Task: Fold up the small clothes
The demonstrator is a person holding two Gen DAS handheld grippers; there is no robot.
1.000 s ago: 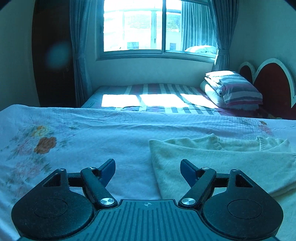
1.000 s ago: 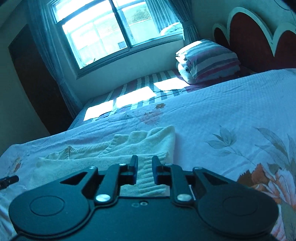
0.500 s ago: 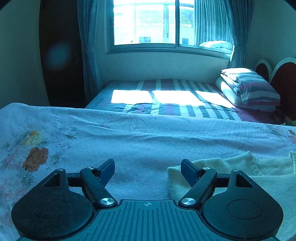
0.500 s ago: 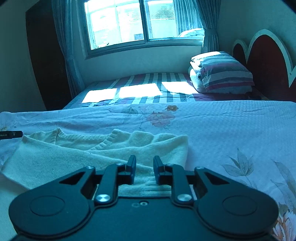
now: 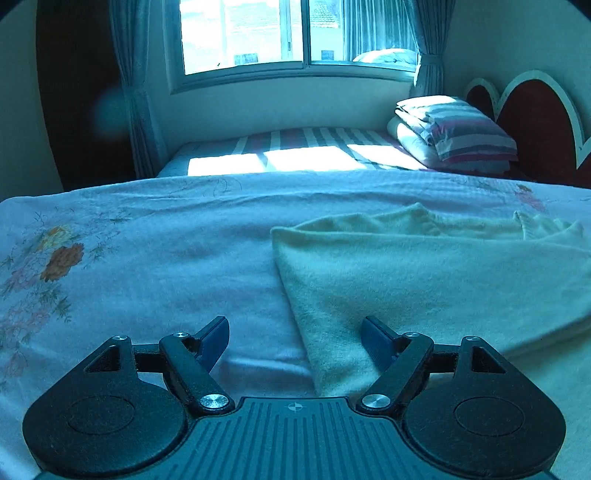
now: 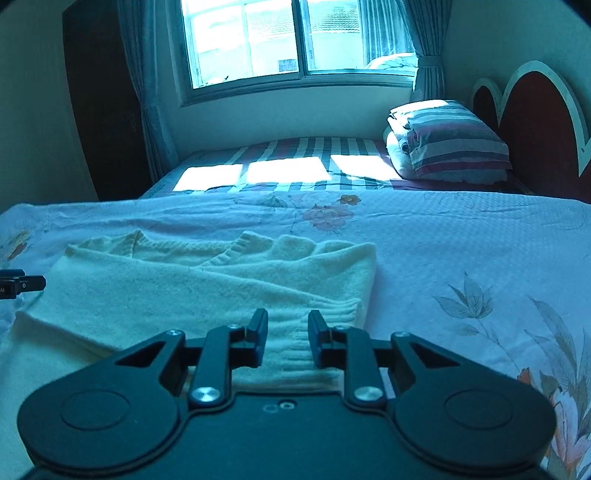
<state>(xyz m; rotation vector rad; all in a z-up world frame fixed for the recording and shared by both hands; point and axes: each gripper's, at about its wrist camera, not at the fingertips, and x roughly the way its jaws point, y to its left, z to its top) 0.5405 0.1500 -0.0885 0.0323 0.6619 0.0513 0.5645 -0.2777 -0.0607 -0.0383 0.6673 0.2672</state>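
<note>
A cream knit sweater (image 5: pixel 424 273) lies partly folded on the floral bedspread (image 5: pixel 155 258). In the left wrist view its left edge runs down between my fingers. My left gripper (image 5: pixel 294 334) is wide open and empty, low over that edge. In the right wrist view the sweater (image 6: pixel 207 288) lies ahead with its ribbed hem (image 6: pixel 291 350) between my fingers. My right gripper (image 6: pixel 287 328) is partly open just above the hem and grips nothing. The left gripper's tip (image 6: pixel 22 286) shows at the left edge.
Behind the bedspread is a striped mattress (image 5: pixel 295 147) with a folded striped quilt (image 5: pixel 458 133) on a pillow. A red headboard (image 5: pixel 532 122) stands at right, a window (image 5: pixel 295 33) with curtains at the back, and a dark wardrobe (image 6: pixel 103 110) at left.
My left gripper swung right and back toward the sweater's left edge. My right gripper levelled out, opened slightly wider and stayed over the ribbed hem.
</note>
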